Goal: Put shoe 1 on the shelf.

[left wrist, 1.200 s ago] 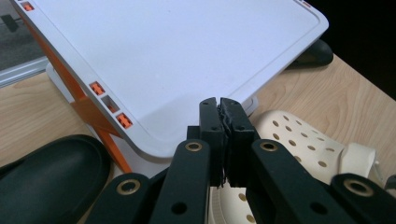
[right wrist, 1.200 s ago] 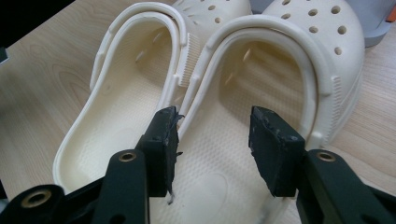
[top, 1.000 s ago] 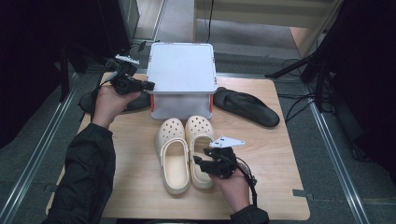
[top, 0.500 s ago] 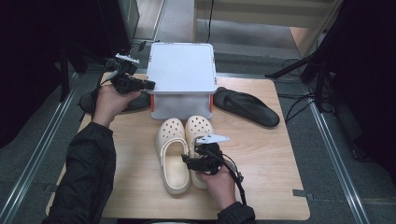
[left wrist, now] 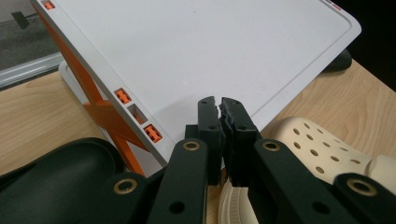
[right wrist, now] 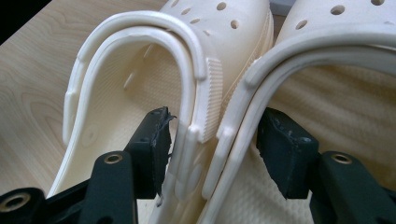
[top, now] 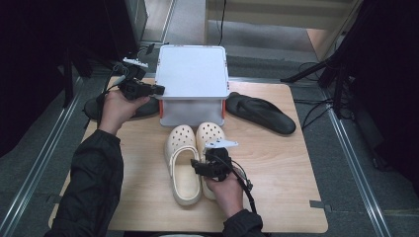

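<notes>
Straddling the touching inner walls of both cream clogs (right wrist: 196, 93) with the right tool (right wrist: 212, 140) — jaws apart, just closing; next, pinching both together. Left tool (left wrist: 220, 135) shut, empty.

My right gripper (top: 197, 167) stands with one jaw inside each cream clog (top: 184, 163); their touching inner walls take up the gap between my jaws. My left gripper (top: 159, 90) is closed at the white box lid (top: 192, 69), which blocks the table's (top: 286, 182) far middle. Black sandals (top: 259, 112) flank the box. The right edge and near corners lie bare.
</notes>
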`<state>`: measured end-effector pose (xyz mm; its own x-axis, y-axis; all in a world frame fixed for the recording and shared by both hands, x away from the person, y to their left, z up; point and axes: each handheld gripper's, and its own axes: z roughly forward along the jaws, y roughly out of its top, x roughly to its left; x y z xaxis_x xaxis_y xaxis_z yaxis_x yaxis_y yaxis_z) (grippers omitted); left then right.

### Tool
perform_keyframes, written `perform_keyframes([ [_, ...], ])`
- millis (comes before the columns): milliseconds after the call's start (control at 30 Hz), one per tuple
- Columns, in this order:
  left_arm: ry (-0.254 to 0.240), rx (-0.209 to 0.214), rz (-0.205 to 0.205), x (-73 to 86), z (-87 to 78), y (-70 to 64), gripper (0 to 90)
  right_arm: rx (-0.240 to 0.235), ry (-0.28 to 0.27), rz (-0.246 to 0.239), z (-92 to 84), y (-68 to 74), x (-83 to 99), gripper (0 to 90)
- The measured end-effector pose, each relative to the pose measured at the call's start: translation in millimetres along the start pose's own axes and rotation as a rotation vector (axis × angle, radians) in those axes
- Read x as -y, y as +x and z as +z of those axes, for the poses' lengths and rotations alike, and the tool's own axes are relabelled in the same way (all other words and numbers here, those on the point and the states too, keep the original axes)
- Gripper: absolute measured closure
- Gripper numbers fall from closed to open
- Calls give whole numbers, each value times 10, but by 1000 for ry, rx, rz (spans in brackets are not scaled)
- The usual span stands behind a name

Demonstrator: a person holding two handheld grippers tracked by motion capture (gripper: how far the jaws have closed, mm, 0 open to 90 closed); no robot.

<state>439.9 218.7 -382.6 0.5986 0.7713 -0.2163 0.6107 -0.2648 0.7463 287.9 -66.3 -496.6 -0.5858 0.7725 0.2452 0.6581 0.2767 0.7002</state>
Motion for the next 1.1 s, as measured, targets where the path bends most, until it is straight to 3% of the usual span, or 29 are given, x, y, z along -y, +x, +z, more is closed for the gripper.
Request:
perform_keyframes([
  [133, 0, -5, 2, -1, 2, -9, 872, 10, -3, 13, 46, -4, -25, 456],
  [433, -1, -2, 1, 1, 10, -24, 872, 3, -7, 92, 116, -32, -33, 498],
  [667, -4, 5, 1, 2, 13, -18, 870, 15, -12, 112, 93, -35, -34, 559],
  [867, -3, 2, 7, 0, 15, -24, 870, 17, -8, 113, 77, -46, -37, 590],
  [1100, -4, 5, 6, 1, 14, -18, 865, 59, -13, 65, 38, -57, -52, 647],
])
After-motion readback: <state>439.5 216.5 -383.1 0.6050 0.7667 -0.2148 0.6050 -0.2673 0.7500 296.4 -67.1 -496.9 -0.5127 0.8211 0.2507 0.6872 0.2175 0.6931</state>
